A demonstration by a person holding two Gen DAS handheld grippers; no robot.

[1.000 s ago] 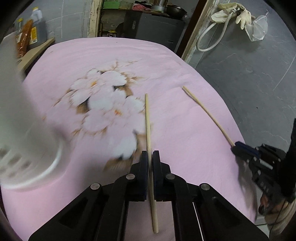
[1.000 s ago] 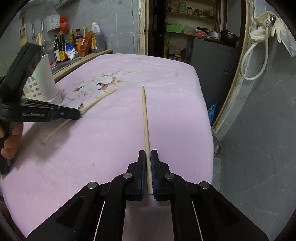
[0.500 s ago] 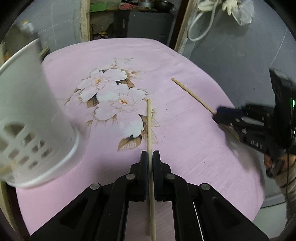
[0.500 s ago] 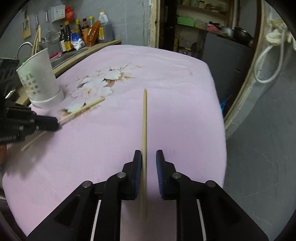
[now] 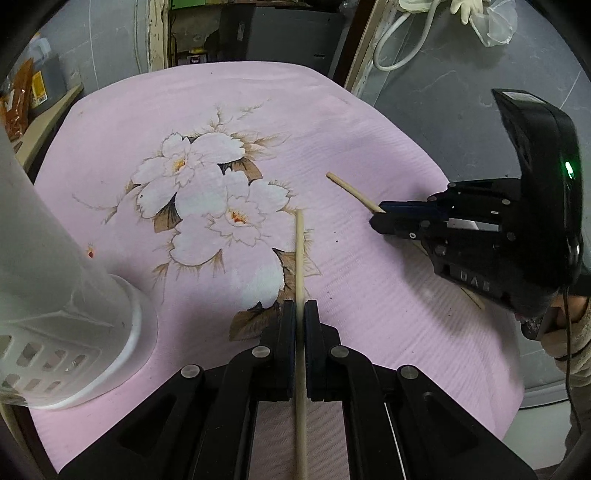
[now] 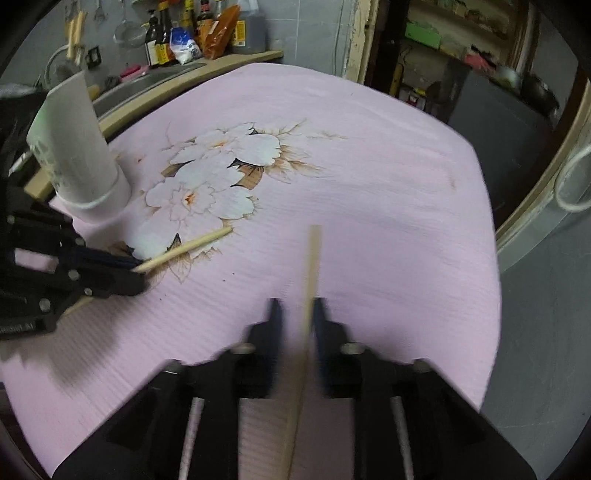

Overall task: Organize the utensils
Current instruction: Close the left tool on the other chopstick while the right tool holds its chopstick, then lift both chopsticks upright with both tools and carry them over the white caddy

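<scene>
My left gripper (image 5: 300,314) is shut on a wooden chopstick (image 5: 299,251) that points out over the flower print; the right wrist view shows this gripper (image 6: 136,271) low at the left with that chopstick (image 6: 184,249). A second chopstick (image 6: 312,258) lies between the fingers of my right gripper (image 6: 297,314), whose jaws are closing. It leans against the right pad, and a gap shows beside the left one. In the left wrist view that gripper (image 5: 376,218) reaches in from the right with its chopstick (image 5: 351,190). A white slotted utensil holder (image 5: 55,295) (image 6: 77,155) stands at the left.
A pink cloth with a white flower print (image 5: 369,129) covers the table, whose edge drops to a grey floor on the right. Bottles and packets (image 6: 207,33) crowd a counter behind the holder. A person's hand (image 5: 561,332) grips the right tool.
The right gripper has come leftward over the cloth, nearer the left gripper. Its jaws, shut on the chopstick a second ago, now stand apart around it. The left gripper still clamps its chopstick.
</scene>
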